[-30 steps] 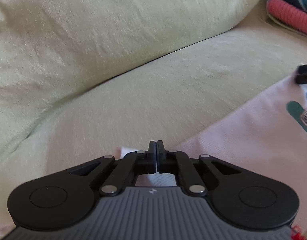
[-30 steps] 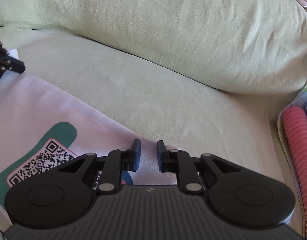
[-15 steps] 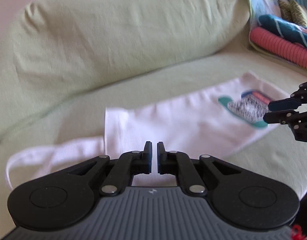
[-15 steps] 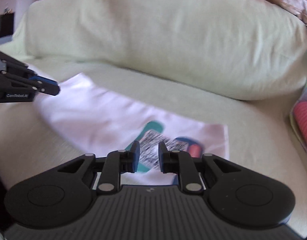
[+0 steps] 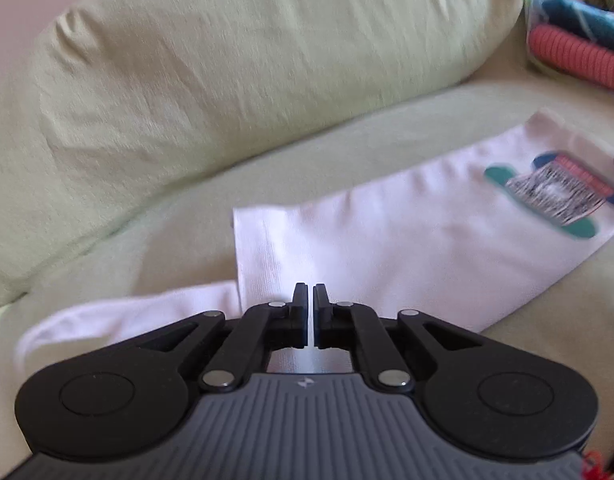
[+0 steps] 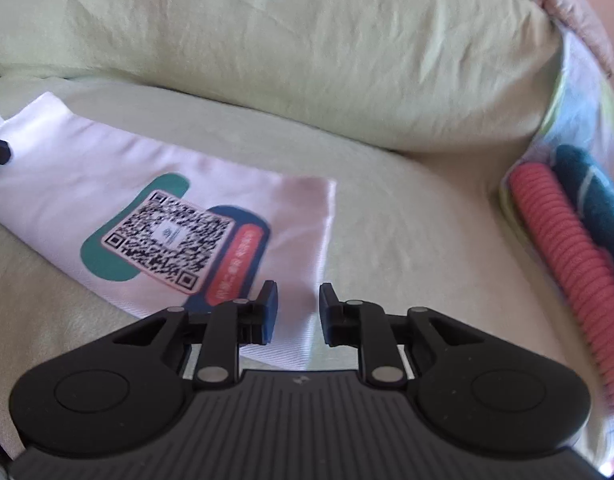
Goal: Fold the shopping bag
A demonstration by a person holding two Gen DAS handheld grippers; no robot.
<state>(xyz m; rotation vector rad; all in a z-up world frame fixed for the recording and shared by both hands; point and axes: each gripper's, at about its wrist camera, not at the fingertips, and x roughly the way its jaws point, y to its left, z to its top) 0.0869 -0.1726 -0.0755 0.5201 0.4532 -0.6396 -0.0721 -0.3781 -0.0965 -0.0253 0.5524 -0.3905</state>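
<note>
A white cloth shopping bag (image 5: 407,236) lies folded in a long strip on the pale green sofa seat, its QR-code print (image 5: 555,192) at the right end and a handle loop (image 5: 119,316) trailing left. My left gripper (image 5: 311,300) hovers over the bag's left end, its jaws nearly closed with a thin gap and nothing between them. In the right wrist view the bag (image 6: 87,176) shows its print (image 6: 171,236). My right gripper (image 6: 298,300) is open and empty above the bag's right edge.
A large pale green back cushion (image 5: 247,72) runs behind the seat (image 6: 407,220). A pink ribbed roll (image 6: 567,272) and a teal towel (image 6: 591,200) lie at the right end of the sofa.
Both grippers have let go of the bag and pulled back. The bag now lies flat on the seat as a folded strip. The right gripper's jaws have opened wider.
</note>
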